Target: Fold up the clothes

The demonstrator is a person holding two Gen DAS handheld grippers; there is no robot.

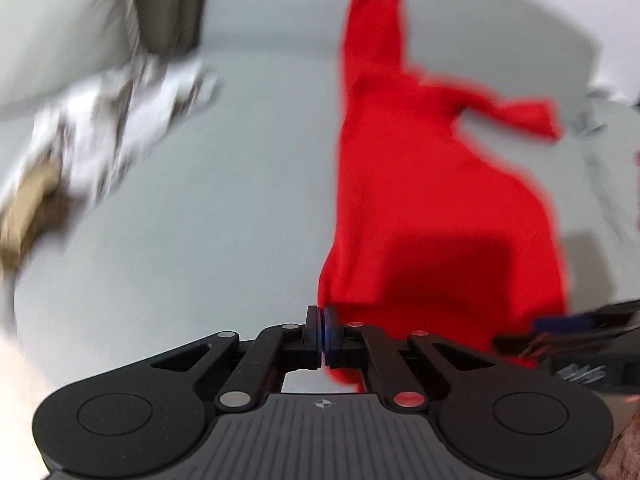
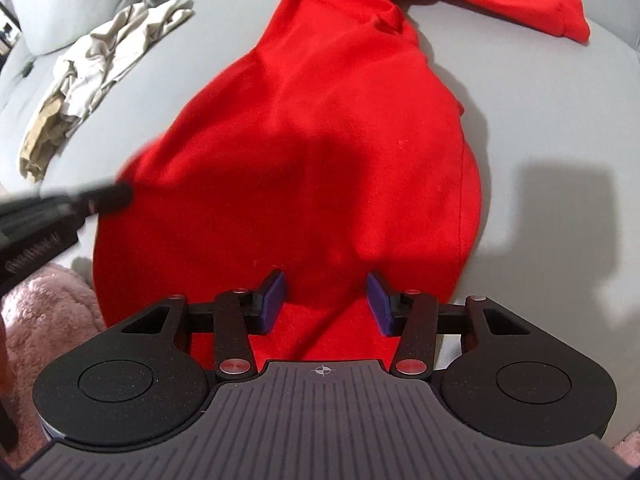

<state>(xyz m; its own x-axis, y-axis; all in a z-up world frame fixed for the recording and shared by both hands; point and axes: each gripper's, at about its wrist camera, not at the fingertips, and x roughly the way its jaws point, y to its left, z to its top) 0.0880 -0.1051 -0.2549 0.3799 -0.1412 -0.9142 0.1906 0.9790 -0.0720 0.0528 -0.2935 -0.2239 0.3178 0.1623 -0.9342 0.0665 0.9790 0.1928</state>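
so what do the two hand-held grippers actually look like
Both look alike: the left hand-held gripper and the right hand-held gripper are matte black, with linkage arms on silver and red pivot pins, round black discs at each side, a ribbed grey plate with a crosshair mark, and blue-purple pads.

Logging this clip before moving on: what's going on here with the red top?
A person with a gripper in each hand is working on a red garment spread on a grey surface. The left gripper has its jaws shut at the garment's near left corner; whether it holds cloth is unclear. The right gripper hangs open over the hem. A beige garment lies crumpled aside.
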